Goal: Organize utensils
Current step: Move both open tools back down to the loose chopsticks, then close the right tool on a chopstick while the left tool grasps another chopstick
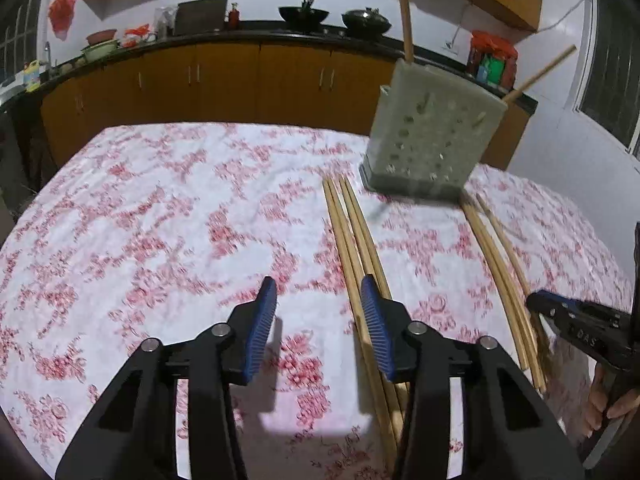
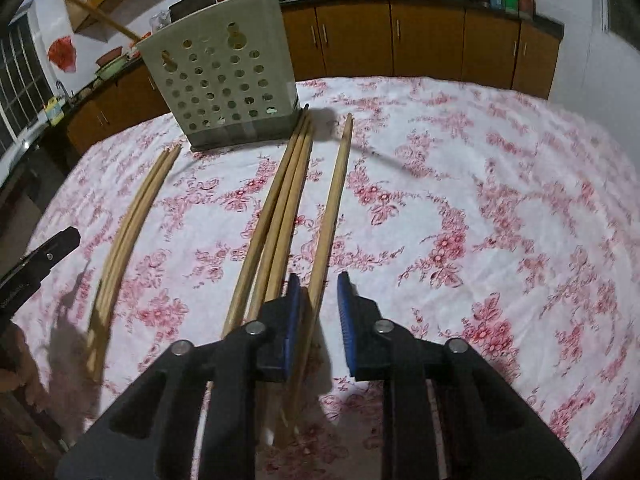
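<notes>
Hovering above the red-flowered white tablecloth [image 1: 160,220], the left gripper [image 1: 318,308] had its blue-padded fingers spread wide with nothing between them; its right finger [image 1: 376,328] overlapped a bundle of long wooden chopsticks [image 1: 356,240], though contact could not be judged. The right gripper [image 2: 318,308] was also parted, more narrowly, and a single wooden chopstick [image 2: 334,208] ran up between its fingers, close against the left pad [image 2: 294,308], not clamped. Just left of that stick lay a bundle of three wooden chopsticks [image 2: 280,208], their far tips at the base of the perforated grey-green plastic utensil holder [image 2: 228,76]. Left of the holder's front lay another pair of chopsticks [image 2: 132,224]. Two sticks stood inside the holder, leaning out over its rim [image 1: 408,12]. Near ends of all the lying chopsticks were hidden under the grippers or blurred. Behind the holder ran brown wooden cabinets [image 2: 432,36].
</notes>
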### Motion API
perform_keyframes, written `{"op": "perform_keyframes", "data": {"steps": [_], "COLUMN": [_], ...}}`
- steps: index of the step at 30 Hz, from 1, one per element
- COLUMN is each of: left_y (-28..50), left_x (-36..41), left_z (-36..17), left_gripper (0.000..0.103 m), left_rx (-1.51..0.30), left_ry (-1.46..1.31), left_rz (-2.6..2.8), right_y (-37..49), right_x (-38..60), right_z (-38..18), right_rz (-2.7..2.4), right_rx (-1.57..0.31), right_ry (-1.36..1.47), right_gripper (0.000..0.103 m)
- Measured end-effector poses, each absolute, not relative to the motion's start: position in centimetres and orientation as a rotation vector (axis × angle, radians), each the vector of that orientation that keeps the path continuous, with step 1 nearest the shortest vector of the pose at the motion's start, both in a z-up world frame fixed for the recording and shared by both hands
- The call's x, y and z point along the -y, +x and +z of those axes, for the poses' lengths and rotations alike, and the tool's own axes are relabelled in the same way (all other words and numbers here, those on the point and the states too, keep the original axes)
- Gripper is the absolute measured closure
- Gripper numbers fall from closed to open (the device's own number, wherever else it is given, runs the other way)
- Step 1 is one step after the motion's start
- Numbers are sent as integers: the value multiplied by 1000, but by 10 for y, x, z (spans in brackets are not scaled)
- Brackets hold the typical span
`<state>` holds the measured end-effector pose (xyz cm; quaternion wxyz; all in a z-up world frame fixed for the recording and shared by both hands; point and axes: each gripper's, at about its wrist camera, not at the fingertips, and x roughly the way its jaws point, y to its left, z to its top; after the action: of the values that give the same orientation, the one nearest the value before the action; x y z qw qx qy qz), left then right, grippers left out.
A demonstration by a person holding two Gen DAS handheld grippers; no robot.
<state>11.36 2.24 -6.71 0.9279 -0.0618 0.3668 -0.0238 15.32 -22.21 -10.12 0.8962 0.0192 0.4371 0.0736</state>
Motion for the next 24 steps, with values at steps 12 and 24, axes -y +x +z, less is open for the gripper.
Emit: {"op": "perform_keyframes", "data": {"steps": [12,24], "left_y": [112,116], "left_x": [-9,1], "left_z": [-83,-88], "left_gripper": [78,81], "left_rx": [-826,-898], "left_ry": [-119,-47], "left_rz": [-114,-114], "right_y": [159,158], "right_x": [247,246], "right_z": [-100,-100], "right_rz": [64,60], "right_rx": [-890,-891], "right_ry": [91,80], "right_gripper": [94,94]}}
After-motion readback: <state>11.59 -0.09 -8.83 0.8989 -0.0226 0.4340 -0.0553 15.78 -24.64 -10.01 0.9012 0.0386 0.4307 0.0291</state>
